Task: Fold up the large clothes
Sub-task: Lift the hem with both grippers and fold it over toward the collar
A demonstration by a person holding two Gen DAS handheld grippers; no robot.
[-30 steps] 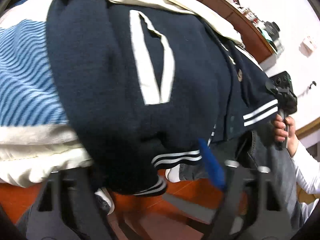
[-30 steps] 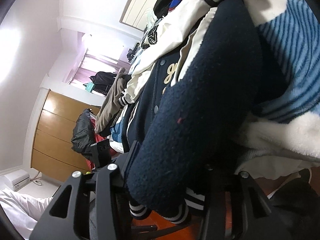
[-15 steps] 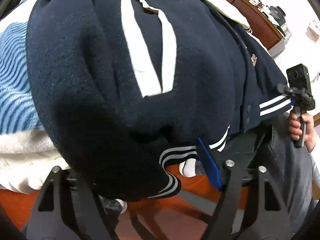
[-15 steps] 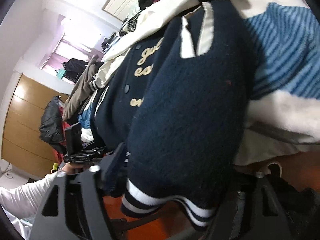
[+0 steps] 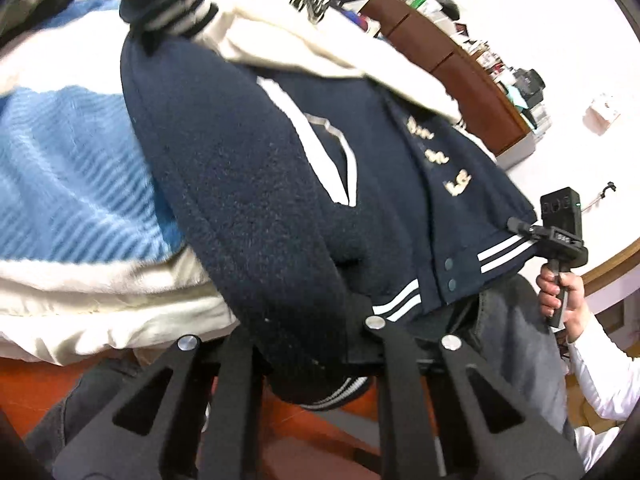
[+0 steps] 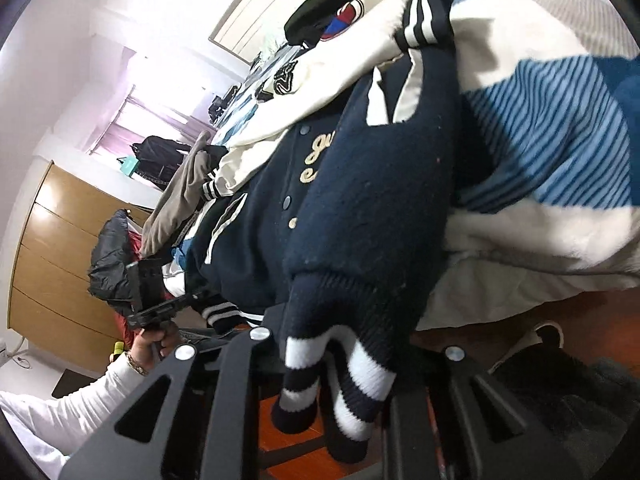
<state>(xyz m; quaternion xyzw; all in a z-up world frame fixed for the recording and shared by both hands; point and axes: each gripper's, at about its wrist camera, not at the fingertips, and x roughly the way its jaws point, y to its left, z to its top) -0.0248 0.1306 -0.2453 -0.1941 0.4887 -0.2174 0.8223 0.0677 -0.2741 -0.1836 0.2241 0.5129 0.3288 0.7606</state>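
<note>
Left gripper (image 5: 312, 344): jaws were closed onto the jacket (image 5: 260, 184) hem
Right gripper (image 6: 324, 364): jaws were clamped on the striped cuff (image 6: 340, 376)
Change: from loose to gripped; jacket judged ready for folding

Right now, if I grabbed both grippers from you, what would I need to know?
Left gripper: shut on one sleeve of the navy varsity jacket, near its cuff.
Right gripper: shut on the other sleeve's striped cuff.
Jacket: front up on the blue striped blanket, hem over the edge, a cream jacket overlapping its top.
Done: both sleeves gripped.
To do: all the folding.
</note>
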